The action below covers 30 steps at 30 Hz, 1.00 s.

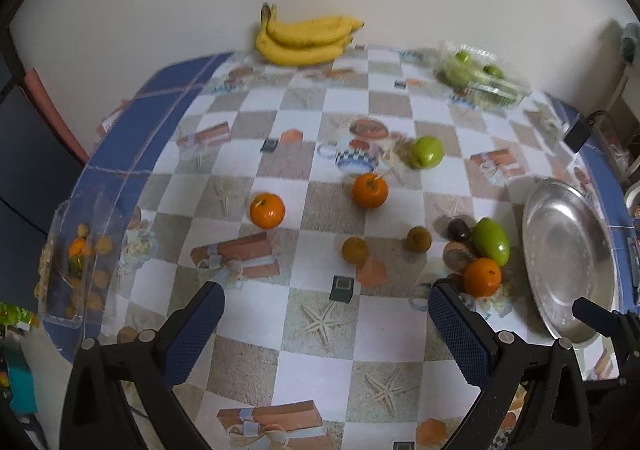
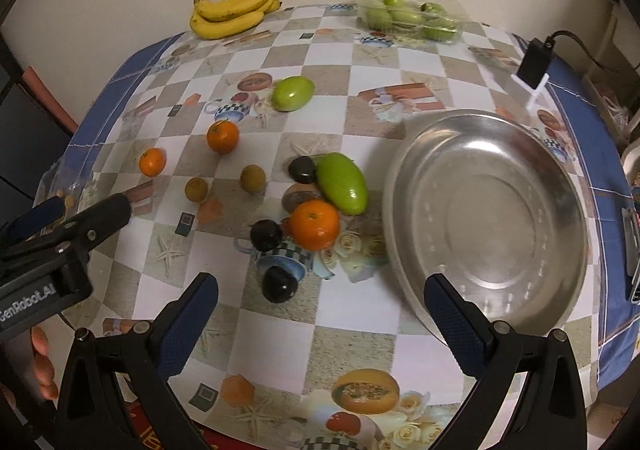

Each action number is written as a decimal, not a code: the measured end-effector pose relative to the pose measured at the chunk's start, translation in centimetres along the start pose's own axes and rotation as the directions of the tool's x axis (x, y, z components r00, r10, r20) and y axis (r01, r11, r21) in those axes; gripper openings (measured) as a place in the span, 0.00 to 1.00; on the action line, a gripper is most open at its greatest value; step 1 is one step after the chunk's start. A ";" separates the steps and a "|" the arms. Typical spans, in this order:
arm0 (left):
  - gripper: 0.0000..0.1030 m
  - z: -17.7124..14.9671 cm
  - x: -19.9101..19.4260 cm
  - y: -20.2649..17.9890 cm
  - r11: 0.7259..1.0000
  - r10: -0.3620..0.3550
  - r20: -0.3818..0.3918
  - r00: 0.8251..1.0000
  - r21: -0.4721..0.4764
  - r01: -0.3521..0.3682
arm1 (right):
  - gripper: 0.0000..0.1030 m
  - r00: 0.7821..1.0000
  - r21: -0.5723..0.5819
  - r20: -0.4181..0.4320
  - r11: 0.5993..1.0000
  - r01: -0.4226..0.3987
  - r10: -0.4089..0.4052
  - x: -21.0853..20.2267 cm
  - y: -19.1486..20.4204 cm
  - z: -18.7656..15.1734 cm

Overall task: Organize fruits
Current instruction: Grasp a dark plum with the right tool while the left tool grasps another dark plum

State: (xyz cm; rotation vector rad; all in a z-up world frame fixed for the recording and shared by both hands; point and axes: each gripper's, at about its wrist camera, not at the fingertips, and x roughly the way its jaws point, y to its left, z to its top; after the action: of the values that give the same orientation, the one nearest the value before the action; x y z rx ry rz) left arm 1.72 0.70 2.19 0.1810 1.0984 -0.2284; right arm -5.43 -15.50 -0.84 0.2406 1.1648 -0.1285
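Left tongs [image 1: 326, 324] and right tongs [image 2: 320, 314] hover released above checkered surface [image 2: 360, 334]; round steel bowl [image 2: 486, 218] at right tongs' 1 o'clock.

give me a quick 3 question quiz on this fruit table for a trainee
1. True or false: the steel bowl already holds fruit.
2. How many oranges lie loose on the table? A) two B) three C) five
3. Fill in: the bananas lie at the table's far edge, against the ____.

Key:
1. False; it holds no fruit.
2. B: one orange beside the oblong green fruit, two more further left.
3. Wall.

The left claw and right claw are both open, holding nothing.
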 end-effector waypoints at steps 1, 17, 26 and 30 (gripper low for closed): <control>1.00 0.1 0.2 0.0 1.000 -0.003 -0.009 1.000 -0.003 0.003 | 0.99 1.000 0.001 -0.005 1.000 -0.008 0.008 0.1 0.2 0.1; 0.92 0.5 5.3 -1.8 0.994 -0.092 -0.159 0.983 -0.079 0.081 | 0.62 0.980 0.038 -0.187 0.997 -0.060 0.067 5.1 1.2 0.5; 0.87 1.1 6.7 -3.0 0.989 -0.114 -0.179 0.977 -0.113 0.094 | 0.38 0.970 0.041 -0.231 0.997 -0.066 0.074 6.9 1.6 0.7; 0.86 1.0 7.3 -3.4 0.990 -0.108 -0.181 0.978 -0.113 0.088 | 0.37 0.968 0.036 -0.240 0.997 -0.062 0.069 7.3 1.6 0.8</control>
State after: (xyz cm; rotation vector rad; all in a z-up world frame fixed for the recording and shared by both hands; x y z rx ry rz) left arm 4.81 -3.48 -4.00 0.0557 1.3047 -0.2454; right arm -1.51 -13.99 -7.09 0.3268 1.3957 -0.0580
